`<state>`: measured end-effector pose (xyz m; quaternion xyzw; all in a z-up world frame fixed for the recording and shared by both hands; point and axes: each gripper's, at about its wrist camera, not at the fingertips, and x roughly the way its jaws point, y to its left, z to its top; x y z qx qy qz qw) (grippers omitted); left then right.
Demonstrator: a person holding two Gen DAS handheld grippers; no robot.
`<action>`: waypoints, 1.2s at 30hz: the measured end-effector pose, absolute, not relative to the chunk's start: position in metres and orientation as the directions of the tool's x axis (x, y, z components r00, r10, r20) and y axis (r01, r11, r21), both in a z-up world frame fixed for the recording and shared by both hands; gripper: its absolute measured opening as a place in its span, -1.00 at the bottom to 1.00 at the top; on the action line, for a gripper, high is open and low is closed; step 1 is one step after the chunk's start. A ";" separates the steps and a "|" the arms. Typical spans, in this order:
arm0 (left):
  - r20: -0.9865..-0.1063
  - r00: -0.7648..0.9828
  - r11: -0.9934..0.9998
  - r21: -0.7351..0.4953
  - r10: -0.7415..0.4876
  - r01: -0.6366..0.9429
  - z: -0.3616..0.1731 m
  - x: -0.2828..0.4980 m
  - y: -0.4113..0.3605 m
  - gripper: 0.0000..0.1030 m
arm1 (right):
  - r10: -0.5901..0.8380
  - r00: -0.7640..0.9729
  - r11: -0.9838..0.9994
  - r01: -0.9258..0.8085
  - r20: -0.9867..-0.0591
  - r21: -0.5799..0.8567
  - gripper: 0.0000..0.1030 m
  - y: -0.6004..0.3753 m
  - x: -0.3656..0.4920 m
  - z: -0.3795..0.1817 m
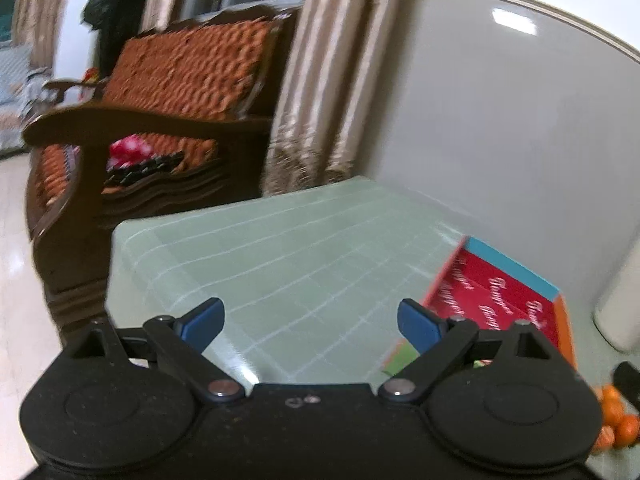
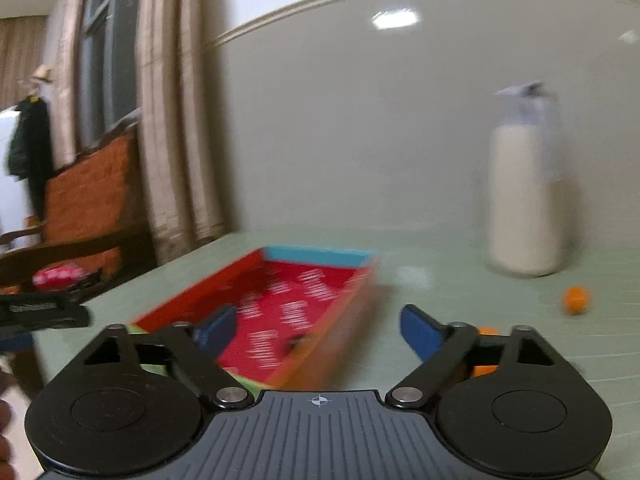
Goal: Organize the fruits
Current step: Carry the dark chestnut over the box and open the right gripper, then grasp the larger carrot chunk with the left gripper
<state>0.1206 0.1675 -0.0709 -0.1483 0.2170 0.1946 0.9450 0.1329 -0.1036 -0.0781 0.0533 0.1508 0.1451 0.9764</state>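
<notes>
Orange round fruits (image 1: 616, 420): loose, could roll off the green table (image 1: 280, 248) edge.
Left gripper (image 1: 310, 326): fingers wide, empty.
Right gripper (image 2: 316, 330): fingers wide, empty, may knock the red cardboard tray (image 2: 288, 304).

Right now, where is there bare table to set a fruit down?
Left of the box, bare table runs to its edge. Another patch lies between box and jug. Crowded: the orange pile at the left view's lower right; the box is empty.

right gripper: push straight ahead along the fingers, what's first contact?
Likely the red tray: its near right wall sits just ahead between the open fingers of the right gripper. Motion blur leaves depth uncertain; it could pass above the rim.
</notes>
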 end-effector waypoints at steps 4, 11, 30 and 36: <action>-0.397 0.886 0.934 -0.154 0.239 -0.321 -0.065 0.119 0.134 0.69 | 0.105 0.967 0.993 -0.090 -0.233 0.076 0.98 -0.144 0.116 -0.084; -0.298 0.955 1.000 -0.009 0.000 -0.003 -0.065 0.114 0.045 0.70 | -0.295 0.938 0.953 0.302 -0.181 0.007 1.00 -0.197 0.098 -0.100; -0.529 0.809 0.938 0.068 -0.255 0.341 -0.122 0.145 -0.087 -0.15 | -0.342 0.896 0.889 0.406 -0.282 0.210 1.00 -0.280 0.069 -0.110; -0.573 0.792 0.954 0.058 -0.210 0.294 -0.132 0.161 -0.093 -0.16 | -0.329 0.901 0.893 0.394 -0.281 0.216 1.00 -0.280 0.068 -0.109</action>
